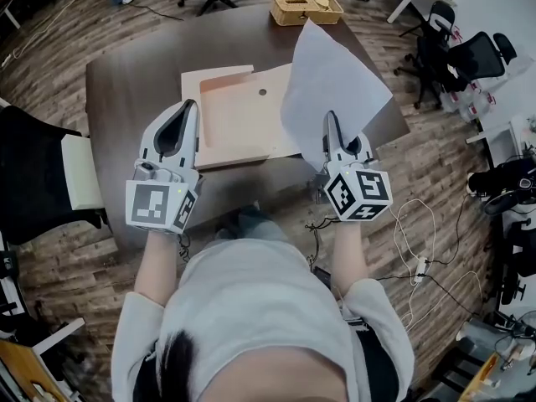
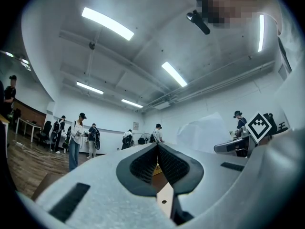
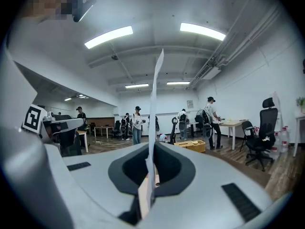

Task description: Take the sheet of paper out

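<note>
A white sheet of paper hangs in the air above the right side of the brown table, tilted up, with its near corner pinched in my right gripper, which is shut on it. In the right gripper view the sheet of paper stands edge-on between the closed jaws of the right gripper. Over the left edge of a flat beige folder lying open on the table is my left gripper, its jaws together. Nothing is between the closed tips of the left gripper, and the paper shows off to the right.
A woven basket stands at the table's far edge. Black office chairs stand to the right and a black chair to the left. Cables lie on the wooden floor. Several people stand far off in the room.
</note>
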A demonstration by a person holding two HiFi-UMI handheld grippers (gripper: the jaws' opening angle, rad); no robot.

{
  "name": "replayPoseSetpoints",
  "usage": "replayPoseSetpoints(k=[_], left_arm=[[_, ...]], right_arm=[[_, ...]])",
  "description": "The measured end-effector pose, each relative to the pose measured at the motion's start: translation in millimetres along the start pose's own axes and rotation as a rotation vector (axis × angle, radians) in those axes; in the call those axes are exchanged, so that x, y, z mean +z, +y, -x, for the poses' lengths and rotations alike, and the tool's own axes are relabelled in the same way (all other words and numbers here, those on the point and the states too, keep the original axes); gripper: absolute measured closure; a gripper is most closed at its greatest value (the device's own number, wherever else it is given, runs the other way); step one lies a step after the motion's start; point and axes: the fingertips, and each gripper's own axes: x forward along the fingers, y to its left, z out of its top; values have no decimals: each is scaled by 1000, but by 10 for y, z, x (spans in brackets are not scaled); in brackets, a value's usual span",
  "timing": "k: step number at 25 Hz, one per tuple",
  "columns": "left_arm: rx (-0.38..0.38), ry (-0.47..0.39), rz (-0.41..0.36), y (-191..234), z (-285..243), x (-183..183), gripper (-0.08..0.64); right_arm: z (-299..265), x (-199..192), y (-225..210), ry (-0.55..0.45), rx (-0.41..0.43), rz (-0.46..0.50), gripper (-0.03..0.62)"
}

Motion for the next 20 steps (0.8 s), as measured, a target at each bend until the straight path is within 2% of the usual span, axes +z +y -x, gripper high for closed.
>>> replayPoseSetpoints(k=[11, 20], left_arm=[[-4, -7, -4, 15, 61, 24, 551], [-3, -7, -14, 47, 140, 57, 551]], right_arm=[[139, 147, 99, -54, -30, 79, 578], [229, 239, 179, -92, -53, 104, 578]])
